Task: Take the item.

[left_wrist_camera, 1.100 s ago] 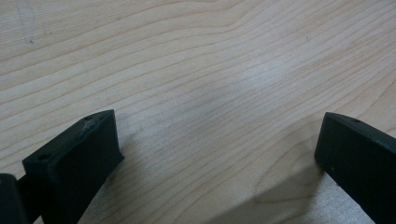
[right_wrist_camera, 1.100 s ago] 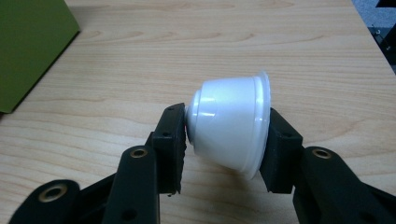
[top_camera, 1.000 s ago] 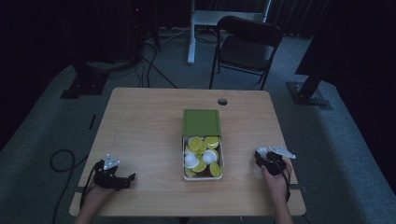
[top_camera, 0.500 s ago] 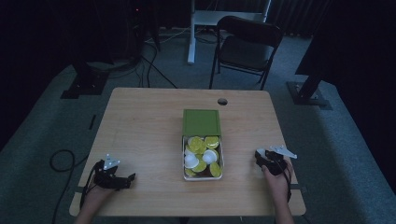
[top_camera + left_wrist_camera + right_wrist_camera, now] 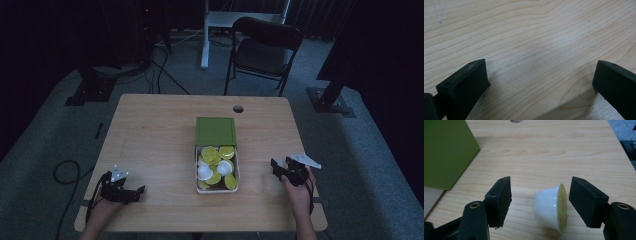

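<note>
- A small white cup with a yellow-green foil lid lies on its side on the table, between the jaws of the right gripper, at about 3 o'clock from the box in the high view.
- The right gripper's jaws have just been opening; they stand apart with a gap on each side of the cup, neither pad pressing it.
- The left gripper, near the table's 7 o'clock corner in the high view, has its jaws spread wide over bare wood, holding nothing.
- The cup looks light, thin-walled and smooth, so a hard squeeze could probably dent it or burst the foil lid.
- On its side it may roll; its tapered wall could slip out of a loose pinch.
- The best hold is likely across the white wall just behind the rim, with the pads off the foil.
- The box, its green lid folded back at 12 o'clock, holds more cups of the same kind.
- Toward 3 o'clock the table edge is near the right gripper; open wood lies at 12 o'clock and between the cup and the box.
</note>
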The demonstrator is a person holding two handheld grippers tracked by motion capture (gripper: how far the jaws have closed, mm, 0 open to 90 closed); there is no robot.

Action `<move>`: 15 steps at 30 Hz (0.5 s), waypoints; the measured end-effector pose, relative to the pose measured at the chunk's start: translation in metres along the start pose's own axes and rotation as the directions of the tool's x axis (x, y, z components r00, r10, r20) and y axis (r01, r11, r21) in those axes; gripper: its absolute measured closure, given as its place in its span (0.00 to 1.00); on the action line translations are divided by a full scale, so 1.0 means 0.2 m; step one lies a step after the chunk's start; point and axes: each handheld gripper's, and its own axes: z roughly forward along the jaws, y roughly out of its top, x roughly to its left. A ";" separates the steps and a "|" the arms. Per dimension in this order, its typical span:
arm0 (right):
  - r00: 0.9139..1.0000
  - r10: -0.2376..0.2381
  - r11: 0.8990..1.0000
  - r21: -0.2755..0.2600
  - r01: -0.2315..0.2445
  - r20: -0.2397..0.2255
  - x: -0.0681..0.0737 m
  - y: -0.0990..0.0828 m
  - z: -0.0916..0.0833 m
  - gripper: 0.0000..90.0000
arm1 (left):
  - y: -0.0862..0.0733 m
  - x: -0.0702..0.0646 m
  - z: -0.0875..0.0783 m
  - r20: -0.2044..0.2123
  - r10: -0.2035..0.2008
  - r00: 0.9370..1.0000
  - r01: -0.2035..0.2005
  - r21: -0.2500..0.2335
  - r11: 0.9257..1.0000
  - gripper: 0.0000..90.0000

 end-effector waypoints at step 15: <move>0.993 -0.057 0.998 -0.034 0.054 -0.107 0.11 0.04 -0.01 0.23 | 0.00 0.00 0.00 0.000 0.000 1.000 0.000 0.000 1.000 0.00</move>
